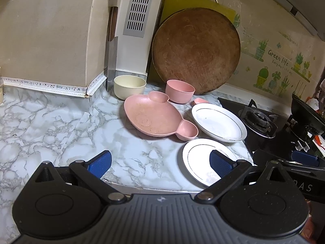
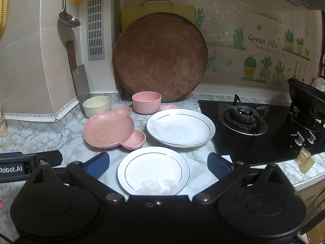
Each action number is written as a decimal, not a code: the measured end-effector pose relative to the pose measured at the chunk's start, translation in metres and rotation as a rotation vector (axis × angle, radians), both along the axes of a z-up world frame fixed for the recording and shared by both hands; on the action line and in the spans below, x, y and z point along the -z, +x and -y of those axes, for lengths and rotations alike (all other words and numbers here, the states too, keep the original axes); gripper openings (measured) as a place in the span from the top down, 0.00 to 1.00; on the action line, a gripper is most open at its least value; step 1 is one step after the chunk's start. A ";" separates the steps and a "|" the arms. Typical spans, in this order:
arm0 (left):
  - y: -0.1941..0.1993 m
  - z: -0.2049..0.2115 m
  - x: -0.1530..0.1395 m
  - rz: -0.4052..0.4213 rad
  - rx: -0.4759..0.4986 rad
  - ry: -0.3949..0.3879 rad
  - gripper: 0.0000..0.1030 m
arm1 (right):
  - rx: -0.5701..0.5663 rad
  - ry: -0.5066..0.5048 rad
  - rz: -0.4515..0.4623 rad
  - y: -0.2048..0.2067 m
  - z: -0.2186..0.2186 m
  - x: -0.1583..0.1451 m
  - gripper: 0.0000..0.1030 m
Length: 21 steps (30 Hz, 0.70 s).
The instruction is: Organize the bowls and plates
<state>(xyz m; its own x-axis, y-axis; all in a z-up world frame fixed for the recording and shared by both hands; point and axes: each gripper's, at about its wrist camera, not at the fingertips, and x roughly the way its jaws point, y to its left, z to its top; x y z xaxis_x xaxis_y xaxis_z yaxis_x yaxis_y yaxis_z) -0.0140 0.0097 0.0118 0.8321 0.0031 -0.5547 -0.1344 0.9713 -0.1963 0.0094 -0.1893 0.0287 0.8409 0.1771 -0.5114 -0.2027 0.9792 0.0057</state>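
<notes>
both your grippers, left gripper (image 1: 160, 162) and right gripper (image 2: 158, 165), hang with jaws wide and empty. nearest on the worktop (image 2: 40, 134) lies the small white plate (image 2: 153, 170): glazed, slick, likely brittle, so pinch its rim. behind it the deeper white plate (image 2: 180, 128), same care. the pink divided plate (image 2: 109, 129), pink bowl (image 2: 146, 102) and cream bowl (image 2: 97, 105) look light; grip their walls.

A marble-patterned countertop (image 2: 36, 138) fills the lower left of the frame, a black gas hob (image 2: 254, 126) at right. A round wooden chopping board (image 2: 160, 57) leans at centre against a wall bearing "Green life" plant stickers (image 2: 264, 48); a ladle (image 2: 68, 18) hangs upper left.
</notes>
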 end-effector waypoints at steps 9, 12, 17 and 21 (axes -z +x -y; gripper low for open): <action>-0.002 0.000 -0.002 0.011 -0.002 0.008 0.00 | -0.006 -0.001 0.001 -0.001 -0.001 0.000 0.01; -0.003 0.000 -0.002 0.011 -0.001 0.005 0.00 | -0.006 -0.002 0.001 -0.001 -0.001 0.000 0.01; -0.003 -0.001 -0.001 0.007 0.000 0.001 0.00 | -0.003 -0.003 -0.002 -0.003 -0.001 0.001 0.01; -0.003 0.000 0.000 0.006 0.003 -0.004 0.00 | -0.002 -0.005 -0.003 -0.003 0.000 0.001 0.01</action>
<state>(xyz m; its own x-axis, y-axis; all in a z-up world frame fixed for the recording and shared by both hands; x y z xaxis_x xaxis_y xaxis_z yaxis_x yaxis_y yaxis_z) -0.0170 0.0094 0.0117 0.8357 -0.0012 -0.5493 -0.1307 0.9708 -0.2010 0.0065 -0.1897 0.0281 0.8391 0.1760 -0.5147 -0.2044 0.9789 0.0016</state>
